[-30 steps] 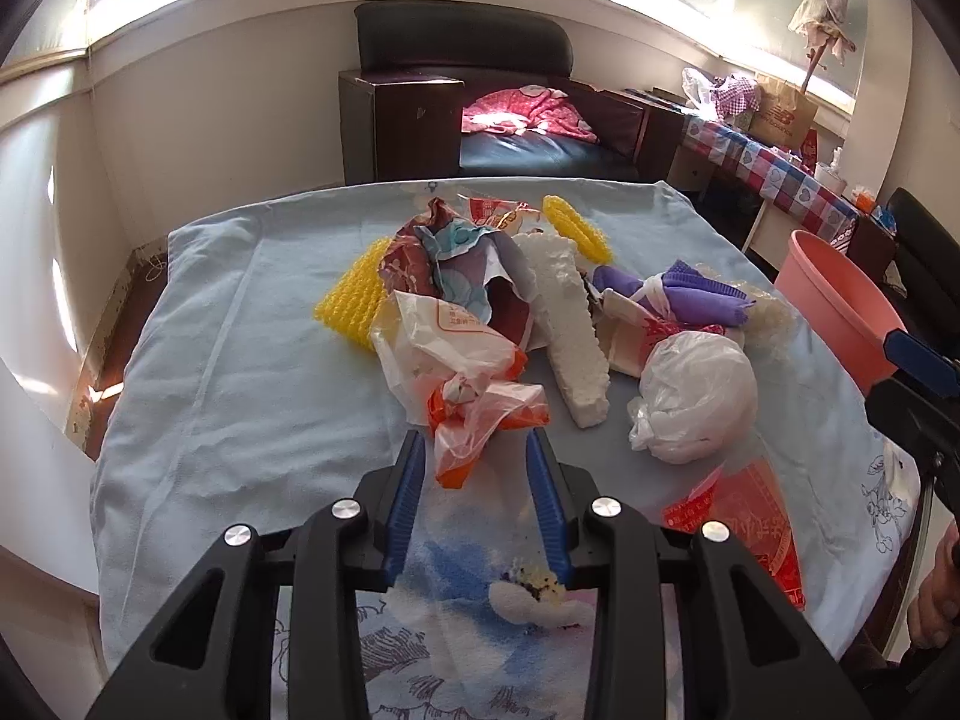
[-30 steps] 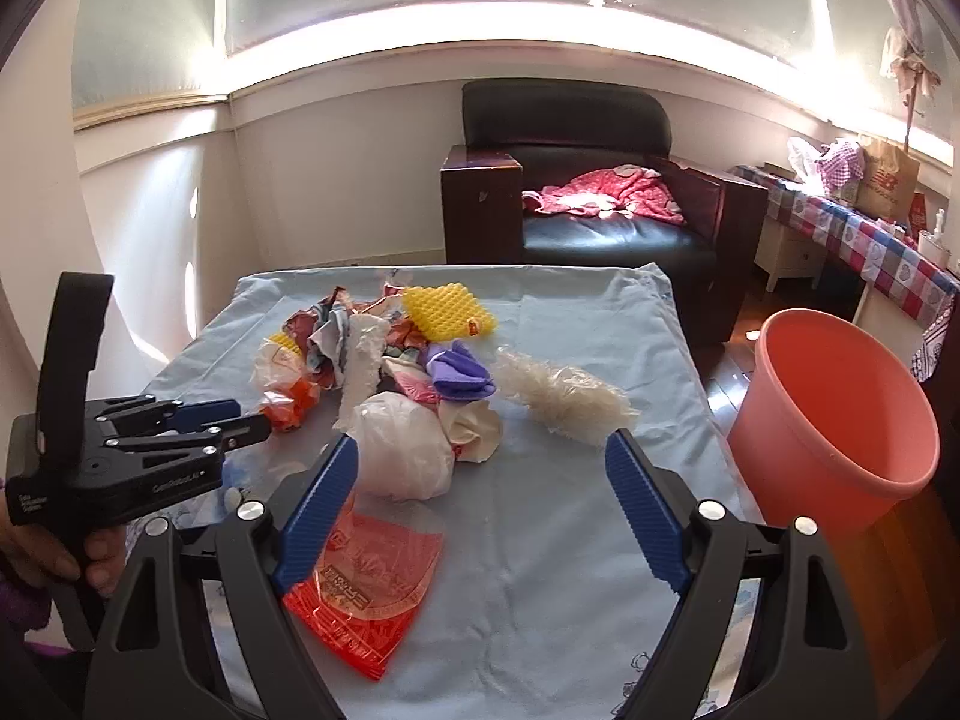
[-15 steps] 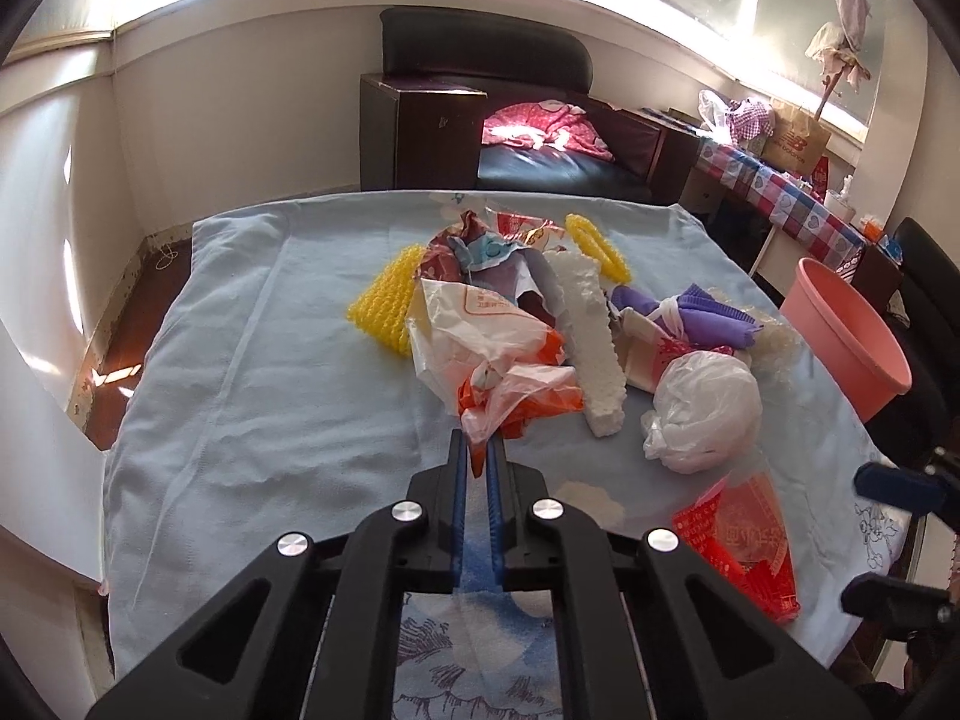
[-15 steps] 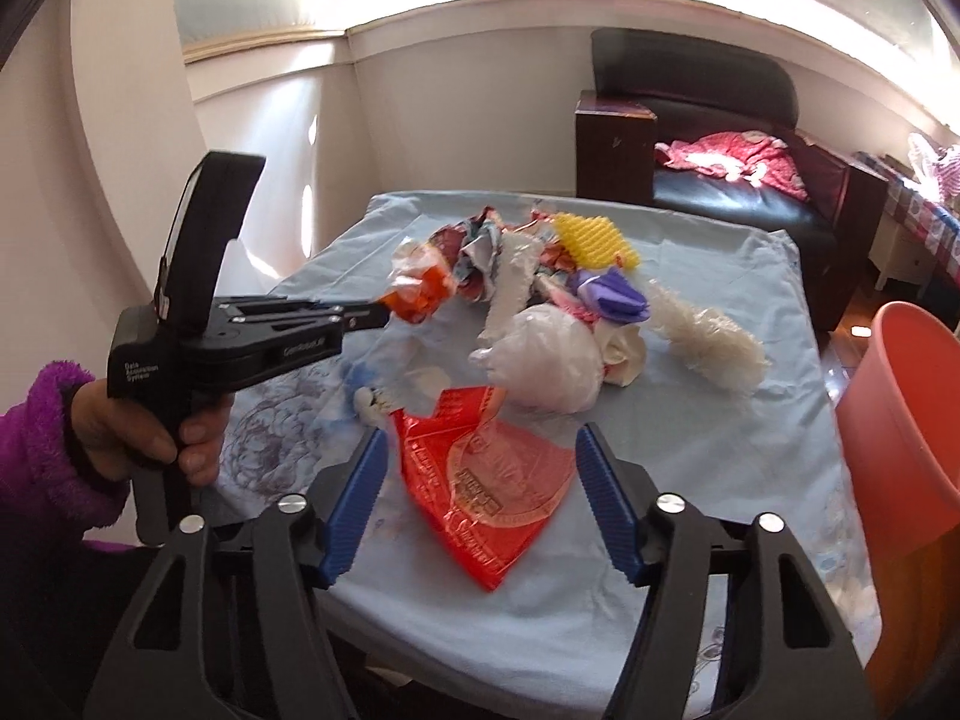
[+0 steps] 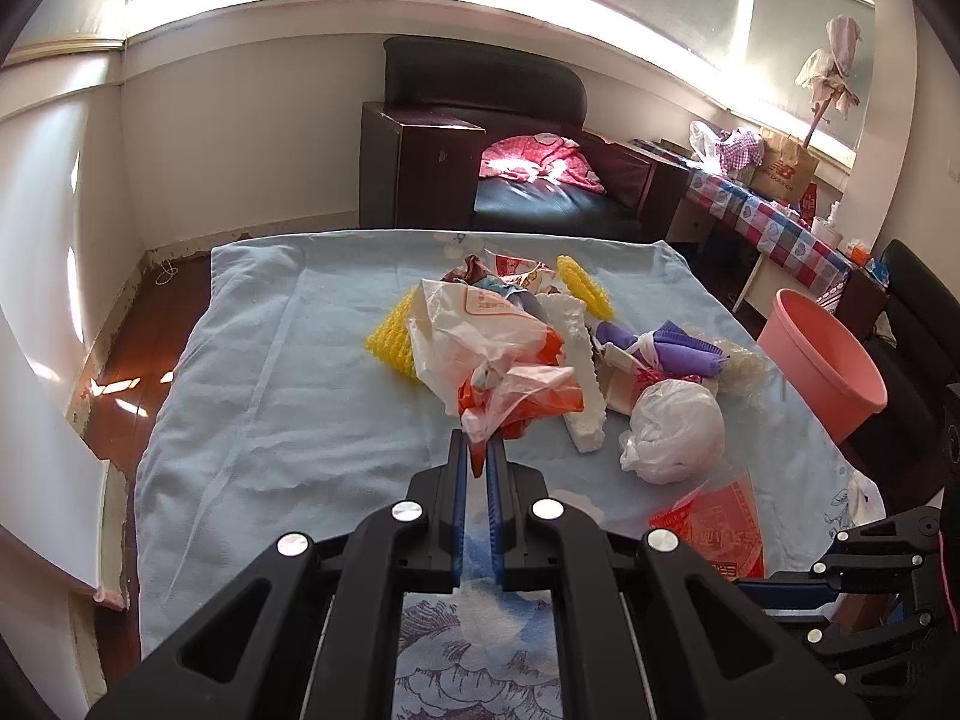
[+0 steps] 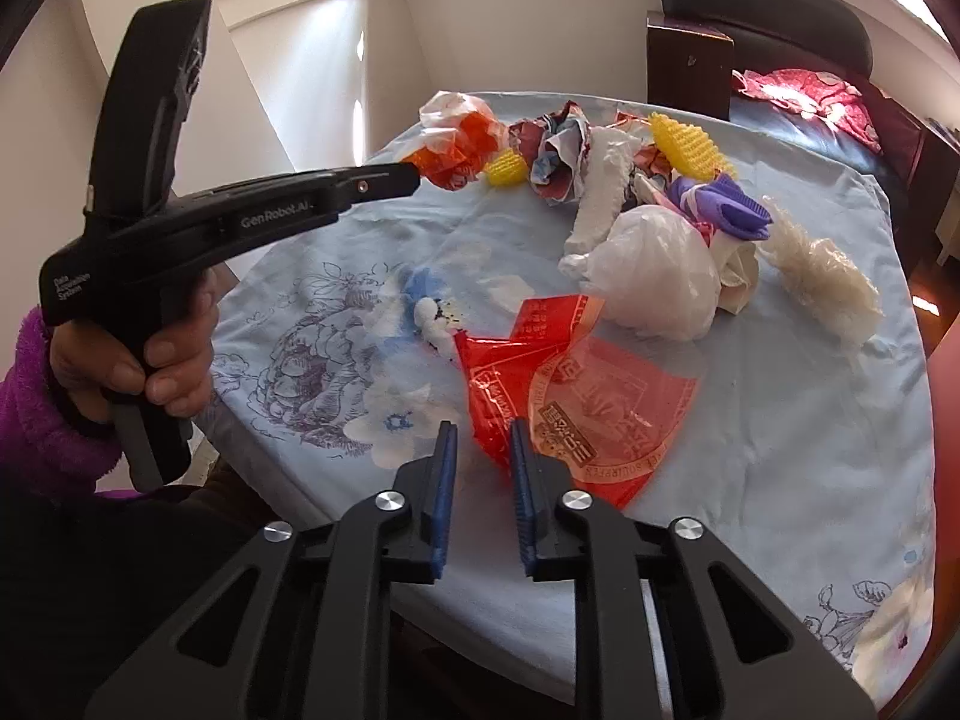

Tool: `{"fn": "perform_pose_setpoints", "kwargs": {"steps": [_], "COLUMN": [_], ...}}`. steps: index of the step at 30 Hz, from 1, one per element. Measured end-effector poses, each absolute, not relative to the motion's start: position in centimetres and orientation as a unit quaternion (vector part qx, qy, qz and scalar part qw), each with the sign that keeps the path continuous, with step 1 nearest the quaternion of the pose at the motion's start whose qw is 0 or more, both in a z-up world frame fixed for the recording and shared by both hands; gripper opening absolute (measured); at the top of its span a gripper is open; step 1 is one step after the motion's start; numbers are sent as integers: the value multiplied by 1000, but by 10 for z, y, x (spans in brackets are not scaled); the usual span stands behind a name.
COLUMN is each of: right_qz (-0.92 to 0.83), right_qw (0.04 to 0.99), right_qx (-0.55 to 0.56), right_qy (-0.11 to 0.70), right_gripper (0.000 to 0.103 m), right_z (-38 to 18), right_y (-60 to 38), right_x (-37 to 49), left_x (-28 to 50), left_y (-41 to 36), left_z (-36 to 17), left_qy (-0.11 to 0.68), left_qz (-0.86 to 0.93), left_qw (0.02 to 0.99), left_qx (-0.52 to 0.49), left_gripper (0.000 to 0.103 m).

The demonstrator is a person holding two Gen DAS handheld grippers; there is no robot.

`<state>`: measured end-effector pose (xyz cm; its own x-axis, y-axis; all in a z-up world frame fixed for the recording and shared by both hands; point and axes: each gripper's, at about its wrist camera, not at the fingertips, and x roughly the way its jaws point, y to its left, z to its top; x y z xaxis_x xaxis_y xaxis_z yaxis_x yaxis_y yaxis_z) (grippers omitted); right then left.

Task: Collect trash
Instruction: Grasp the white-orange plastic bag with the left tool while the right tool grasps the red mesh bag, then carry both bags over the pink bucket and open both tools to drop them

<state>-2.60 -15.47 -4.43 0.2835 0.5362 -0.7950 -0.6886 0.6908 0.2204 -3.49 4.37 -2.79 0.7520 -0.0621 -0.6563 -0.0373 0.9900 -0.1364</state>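
Observation:
A pile of trash lies on a blue-clothed table (image 5: 252,408). My left gripper (image 5: 477,450) is shut on a clear and orange plastic bag (image 5: 510,396), whose lower end sits pinched between the blue pads. The right wrist view shows that bag (image 6: 462,150) lifted at the tip of the left gripper (image 6: 414,174), which a hand in a purple sleeve holds. My right gripper (image 6: 483,435) hangs over the table's near edge, its jaws closing. The corner of a flat red plastic bag (image 6: 576,396) lies between them, with a gap still showing on its left side.
A tied white bag (image 6: 654,276), a white foam strip (image 5: 579,372), yellow foam nets (image 6: 687,141), purple gloves (image 6: 732,207) and crumpled wrappers (image 6: 555,153) fill the table's middle. A pink bucket (image 5: 822,360) stands on the floor to the right. A black armchair (image 5: 492,120) is behind.
The left jaws shut on the orange bag's end and lifted it a little. The right gripper tilted down over the red bag and its jaws narrowed around the bag's corner.

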Motion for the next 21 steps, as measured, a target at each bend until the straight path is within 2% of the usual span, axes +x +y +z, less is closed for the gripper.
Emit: {"fn": "perform_pose_setpoints", "kwargs": {"steps": [7, 21], "right_qz": [383, 350], "right_qw": [811, 870], "right_qx": [-54, -4], "right_qy": [440, 347], "right_gripper": [3, 2], "right_z": [-36, 21], "right_y": [-170, -220], "right_x": [-25, -28], "left_x": [-37, -36], "left_y": [42, 19], "left_z": [-22, 2], "left_qy": [343, 307], "left_qz": [-13, -51], "left_qw": [936, 947], "left_qx": [-70, -76], "left_gripper": [6, 6]}}
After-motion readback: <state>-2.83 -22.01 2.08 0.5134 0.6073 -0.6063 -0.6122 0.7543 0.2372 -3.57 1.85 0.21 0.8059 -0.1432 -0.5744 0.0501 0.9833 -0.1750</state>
